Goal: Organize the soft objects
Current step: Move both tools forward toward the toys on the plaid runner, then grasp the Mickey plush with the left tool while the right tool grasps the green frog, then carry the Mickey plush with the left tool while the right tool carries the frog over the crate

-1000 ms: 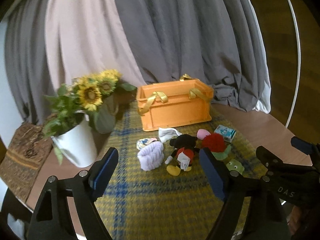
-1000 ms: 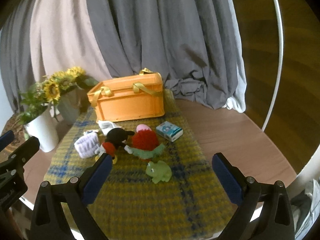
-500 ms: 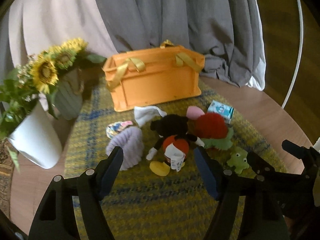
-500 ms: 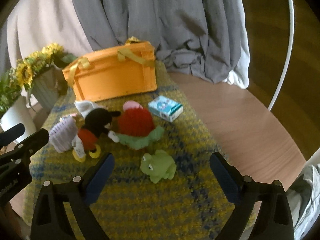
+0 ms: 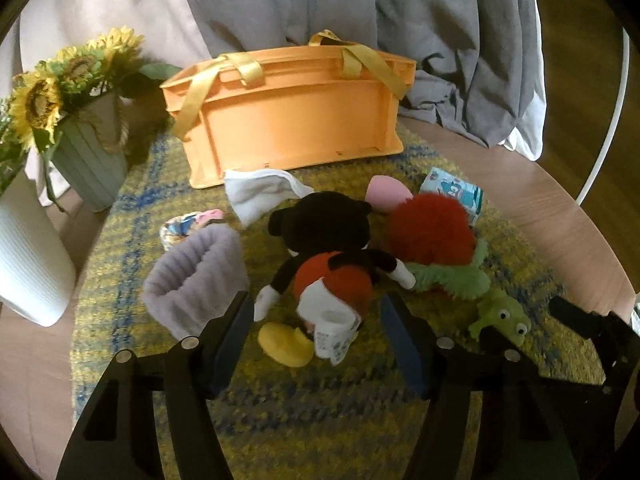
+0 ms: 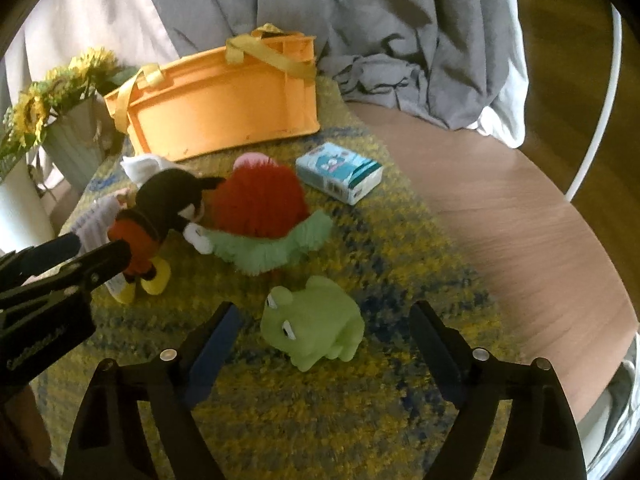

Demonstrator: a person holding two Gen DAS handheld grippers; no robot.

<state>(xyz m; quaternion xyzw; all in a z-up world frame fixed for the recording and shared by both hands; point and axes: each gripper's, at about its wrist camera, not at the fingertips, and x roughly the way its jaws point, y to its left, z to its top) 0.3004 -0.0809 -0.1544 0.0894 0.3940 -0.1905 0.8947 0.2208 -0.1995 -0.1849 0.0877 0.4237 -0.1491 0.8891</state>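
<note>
A Mickey Mouse plush [image 5: 328, 264] lies on the yellow plaid mat [image 5: 280, 412], and my open left gripper [image 5: 320, 344] is just in front of it, jaws either side of its feet. A green frog toy [image 6: 312, 328] sits between the jaws of my open right gripper [image 6: 324, 352]. A red and green fuzzy plush [image 5: 436, 248] lies right of Mickey, a lilac knitted sock [image 5: 200, 280] to its left, a white sock [image 5: 260, 192] and a pink sponge [image 5: 384, 196] behind. An orange crate [image 5: 288, 120] with yellow ribbon handles stands at the back.
A tissue pack [image 6: 340, 170] lies on the mat's right side. A patterned item [image 5: 188, 228] lies behind the lilac sock. A green pot of sunflowers [image 5: 80, 120] and a white vase [image 5: 28, 264] stand at the left. Grey curtains [image 5: 400, 20] hang behind the round wooden table [image 6: 520, 220].
Both grippers have moved forward and down toward the toys. The left one now reaches Mickey's feet and the right one brackets the frog. Both stay open.
</note>
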